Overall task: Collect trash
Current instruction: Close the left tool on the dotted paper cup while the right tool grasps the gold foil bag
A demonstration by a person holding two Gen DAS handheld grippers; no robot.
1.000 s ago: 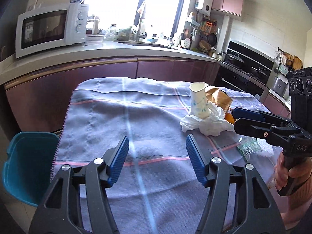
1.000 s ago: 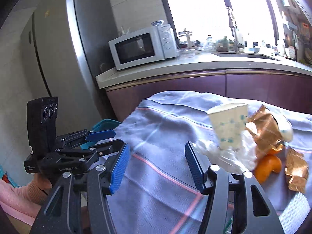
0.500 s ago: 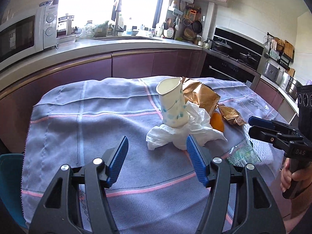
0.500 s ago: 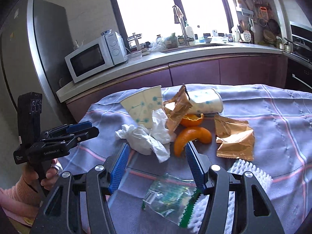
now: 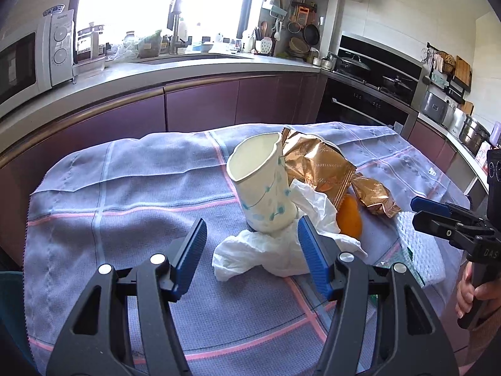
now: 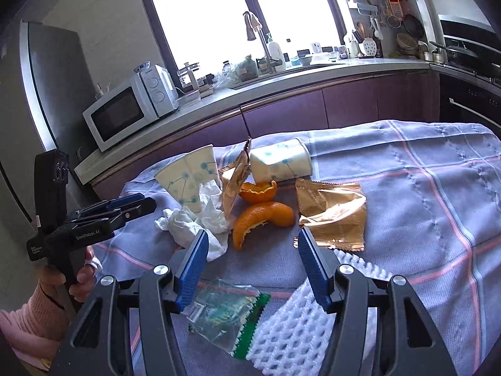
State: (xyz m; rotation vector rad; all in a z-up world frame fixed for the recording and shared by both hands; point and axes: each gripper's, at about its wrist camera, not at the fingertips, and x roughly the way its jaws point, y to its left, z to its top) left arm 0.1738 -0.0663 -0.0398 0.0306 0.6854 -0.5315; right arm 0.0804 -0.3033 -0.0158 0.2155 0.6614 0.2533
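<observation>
A trash pile lies on the blue-grey checked cloth (image 5: 125,194). In it are an upright dotted paper cup (image 5: 263,188), a crumpled white tissue (image 5: 266,253), gold wrappers (image 5: 316,166), orange peel (image 5: 349,216) and a white foam net (image 5: 419,250). My left gripper (image 5: 252,222) hovers just short of the tissue and cup; its jaws are closing, with nothing pressed between them. My right gripper (image 6: 253,235) stands open over bare cloth, near the peel (image 6: 263,216) and a gold wrapper (image 6: 335,216). A clear green-edged packet (image 6: 225,313) lies under it. A second cup (image 6: 281,163) lies on its side.
Purple kitchen cabinets (image 5: 200,103) and a worktop with a microwave (image 6: 125,112) and sink run behind the table. An oven and hob (image 5: 369,94) stand at the right. Each gripper shows in the other's view: left gripper (image 6: 125,206), right gripper (image 5: 438,216), both held by hands.
Both views have swung onto the trash pile, which now looks larger and nearer. The teal bin at the left has left the left wrist view. Nothing has been taken hold of.
</observation>
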